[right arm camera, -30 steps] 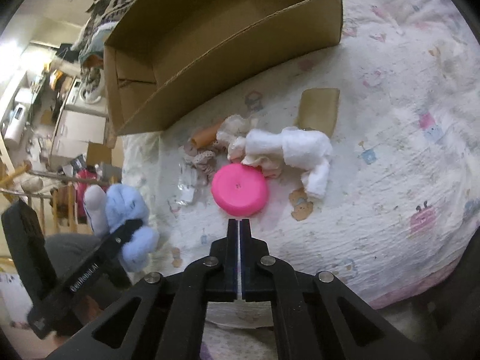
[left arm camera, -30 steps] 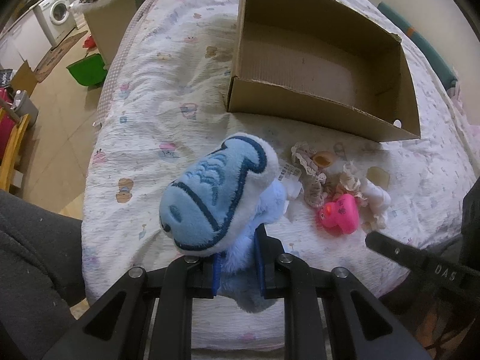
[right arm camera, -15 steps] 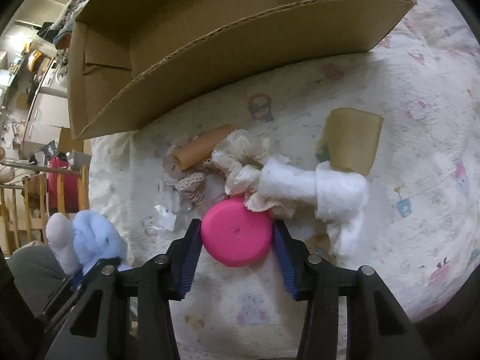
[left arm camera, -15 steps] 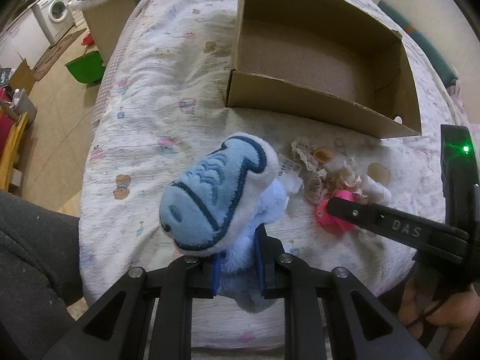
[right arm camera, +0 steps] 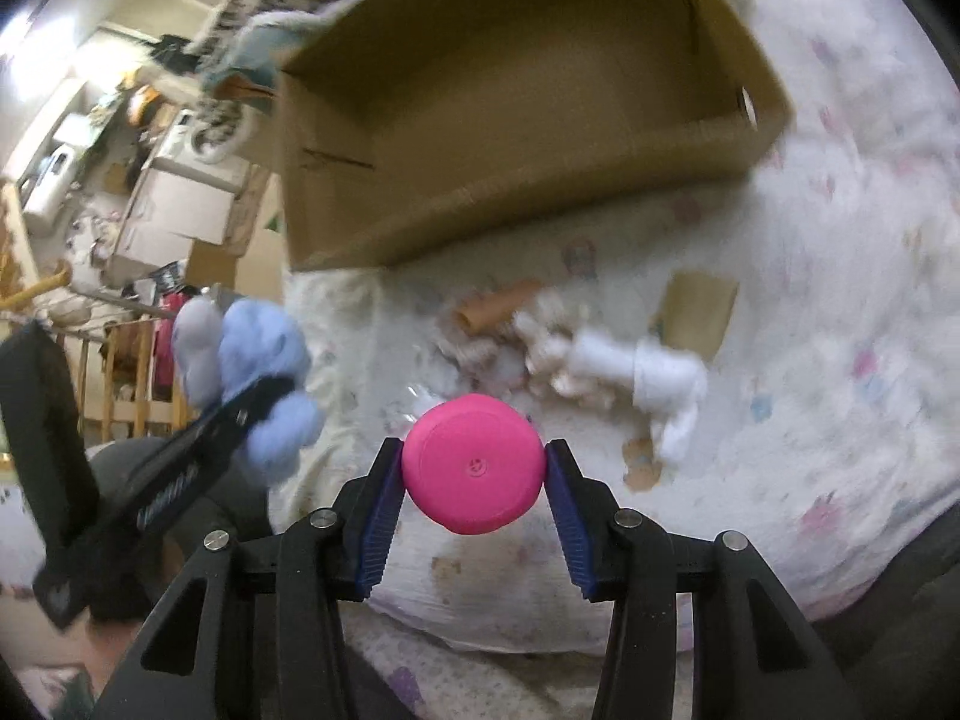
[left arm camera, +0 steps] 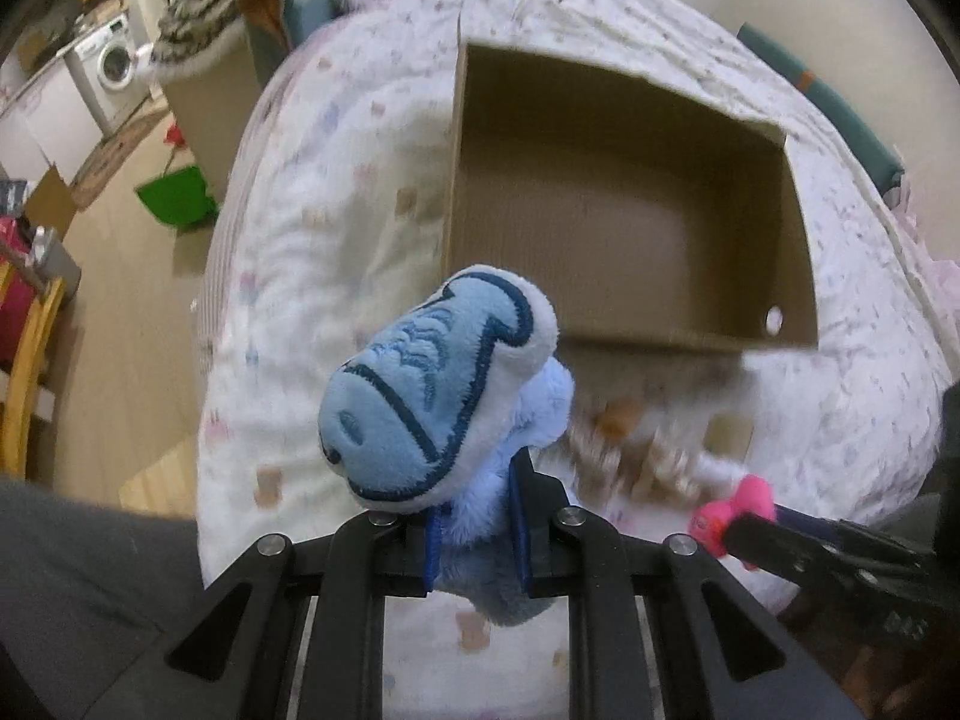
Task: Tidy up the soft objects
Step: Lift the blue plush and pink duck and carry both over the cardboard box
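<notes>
A blue and white plush toy (left arm camera: 432, 396) sticks up from my left gripper (left arm camera: 477, 516), which is shut on its lower body above the bed. The same plush (right arm camera: 258, 348) appears at the left of the right wrist view. My right gripper (right arm camera: 474, 480) is shut on a pink round toy (right arm camera: 468, 450), both pads pressing its sides, and holds it off the sheet. That pink toy (left arm camera: 735, 510) shows at lower right in the left wrist view. An open, empty cardboard box (left arm camera: 600, 120) lies ahead on the bed.
A white soft toy (right arm camera: 654, 372), a cardboard tube (right arm camera: 492, 309), lace scraps and a flat cardboard piece (right arm camera: 699, 312) lie on the patterned sheet before the box. Left of the bed are bare floor, a green bin (left arm camera: 174, 198) and a washing machine (left arm camera: 114, 60).
My right gripper went from shut and empty to closed around the pink toy, then lifted it off the sheet. My left gripper rose with the blue plush still in it.
</notes>
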`<state>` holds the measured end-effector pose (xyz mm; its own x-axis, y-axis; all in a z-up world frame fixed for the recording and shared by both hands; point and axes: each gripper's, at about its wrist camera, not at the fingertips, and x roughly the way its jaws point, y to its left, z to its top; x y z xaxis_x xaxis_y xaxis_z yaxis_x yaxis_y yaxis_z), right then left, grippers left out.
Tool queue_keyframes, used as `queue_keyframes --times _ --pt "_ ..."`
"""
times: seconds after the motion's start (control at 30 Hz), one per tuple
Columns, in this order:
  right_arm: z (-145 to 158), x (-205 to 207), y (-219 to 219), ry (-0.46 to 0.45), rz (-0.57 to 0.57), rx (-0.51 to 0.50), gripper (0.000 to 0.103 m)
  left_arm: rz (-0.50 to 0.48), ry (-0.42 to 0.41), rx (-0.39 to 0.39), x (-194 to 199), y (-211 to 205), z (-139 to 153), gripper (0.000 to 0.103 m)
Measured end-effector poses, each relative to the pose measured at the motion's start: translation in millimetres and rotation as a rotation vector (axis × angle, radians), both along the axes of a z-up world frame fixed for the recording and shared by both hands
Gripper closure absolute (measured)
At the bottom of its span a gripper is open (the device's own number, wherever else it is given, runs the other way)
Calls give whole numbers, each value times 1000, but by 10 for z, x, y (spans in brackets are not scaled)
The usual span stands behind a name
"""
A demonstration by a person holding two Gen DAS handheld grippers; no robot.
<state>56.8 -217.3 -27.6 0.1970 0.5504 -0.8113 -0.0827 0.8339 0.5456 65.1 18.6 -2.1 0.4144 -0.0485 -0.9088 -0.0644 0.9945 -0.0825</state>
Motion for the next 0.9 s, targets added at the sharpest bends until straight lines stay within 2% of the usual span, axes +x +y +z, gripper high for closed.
queue_keyframes --times 0.2,0.37,0.5,0.63,0.9 --pt "416 240 -112 -168 10 -5 54 -25 -58 16 452 -74 215 86" --pt "556 597 -247 -239 -28 -26 54 -41 -97 31 797 -150 291 86" --pt "513 855 -306 -273 -59 -63 54 -51 -110 37 981 -231 237 86" --pt "403 1035 -321 -258 -82 -86 54 -60 -119 34 1127 -310 63 86" --pt "60 1127 -214 -213 -85 -157 54 -47 -56 40 1232 -304 -343 85"
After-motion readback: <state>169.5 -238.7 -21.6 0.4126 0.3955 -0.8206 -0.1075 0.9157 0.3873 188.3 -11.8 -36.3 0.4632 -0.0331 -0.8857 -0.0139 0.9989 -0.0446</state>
